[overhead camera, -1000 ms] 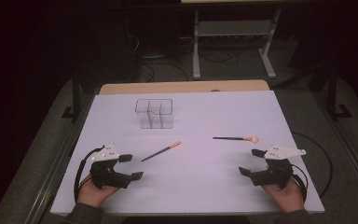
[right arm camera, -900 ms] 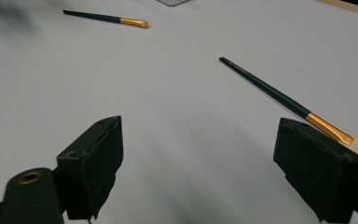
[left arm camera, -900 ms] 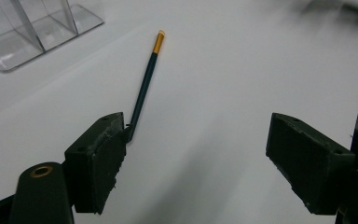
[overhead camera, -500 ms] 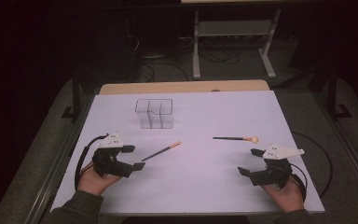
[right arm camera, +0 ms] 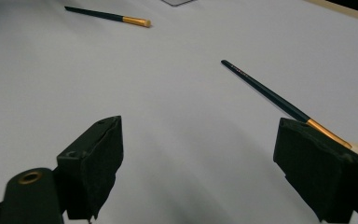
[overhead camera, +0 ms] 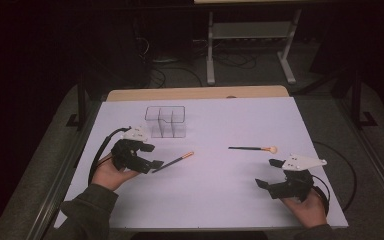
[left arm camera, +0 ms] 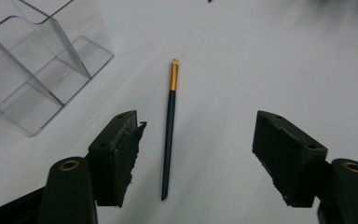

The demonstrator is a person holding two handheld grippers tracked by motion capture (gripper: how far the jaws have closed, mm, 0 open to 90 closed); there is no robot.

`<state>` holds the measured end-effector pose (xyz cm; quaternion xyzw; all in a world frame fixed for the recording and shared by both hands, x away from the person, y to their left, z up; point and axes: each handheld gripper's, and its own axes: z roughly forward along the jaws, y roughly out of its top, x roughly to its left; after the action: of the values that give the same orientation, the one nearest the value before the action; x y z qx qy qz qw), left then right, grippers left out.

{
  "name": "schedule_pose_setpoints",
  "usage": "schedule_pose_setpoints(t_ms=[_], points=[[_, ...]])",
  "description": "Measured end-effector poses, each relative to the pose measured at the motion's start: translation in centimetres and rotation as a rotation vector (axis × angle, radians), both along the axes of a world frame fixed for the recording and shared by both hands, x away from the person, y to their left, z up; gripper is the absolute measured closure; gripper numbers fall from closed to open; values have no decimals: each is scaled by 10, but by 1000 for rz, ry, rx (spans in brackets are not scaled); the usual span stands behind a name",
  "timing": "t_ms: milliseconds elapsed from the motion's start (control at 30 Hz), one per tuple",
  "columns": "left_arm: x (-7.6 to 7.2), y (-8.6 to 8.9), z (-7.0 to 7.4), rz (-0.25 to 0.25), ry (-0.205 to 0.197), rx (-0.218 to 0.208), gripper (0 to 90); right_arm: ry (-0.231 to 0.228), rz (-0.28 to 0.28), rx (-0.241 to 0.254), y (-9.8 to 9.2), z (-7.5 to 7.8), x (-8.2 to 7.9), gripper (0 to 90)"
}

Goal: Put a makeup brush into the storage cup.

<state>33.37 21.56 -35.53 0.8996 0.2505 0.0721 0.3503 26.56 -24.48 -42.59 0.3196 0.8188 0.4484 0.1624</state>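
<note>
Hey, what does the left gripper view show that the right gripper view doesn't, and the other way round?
Left gripper view's extra: a clear divided organizer standing at upper left. Right gripper view's extra: the gold band and pale head of a second brush, at lower right. Shared: the slim gold-banded brush lying flat on the white table.

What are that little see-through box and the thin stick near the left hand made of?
The see-through box looks like clear, glossy hard plastic, perhaps acrylic: you see the table through its walls and dividers. The thin stick has a dark, smooth handle, wood or plastic, I can't tell, and a shiny gold band that looks like metal.
</note>
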Motion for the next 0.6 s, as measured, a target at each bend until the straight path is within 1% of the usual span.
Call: schedule_pose_setpoints(t_ms=[33, 67, 233, 300, 433, 500, 567, 600], points=[[2, -3, 0, 5, 8, 3, 319, 3, -2, 5, 0, 0, 0, 149], [5, -5, 0, 1, 8, 16, 320, 0, -1, 7, -1, 0, 0, 149], [17, -15, -2, -9, 48, 53, 349, 3, -1, 0, -1, 0, 1, 153], [22, -20, -2, -23, 52, 82, 355, 0, 0, 2, -2, 1, 1, 157], [28, -29, -3, -33, 61, 100, 374, -9, -3, 3, -3, 2, 1, 157], [31, -33, -6, -37, 70, 116, 387, 1, -2, 7, -3, 2, 1, 157], [35, -36, -8, -41, 79, 134, 393, 2, -2, 8, -3, 1, 1, 157], [38, -38, -9, -42, 80, 135, 395, 0, -1, 8, -3, 2, 1, 157]])
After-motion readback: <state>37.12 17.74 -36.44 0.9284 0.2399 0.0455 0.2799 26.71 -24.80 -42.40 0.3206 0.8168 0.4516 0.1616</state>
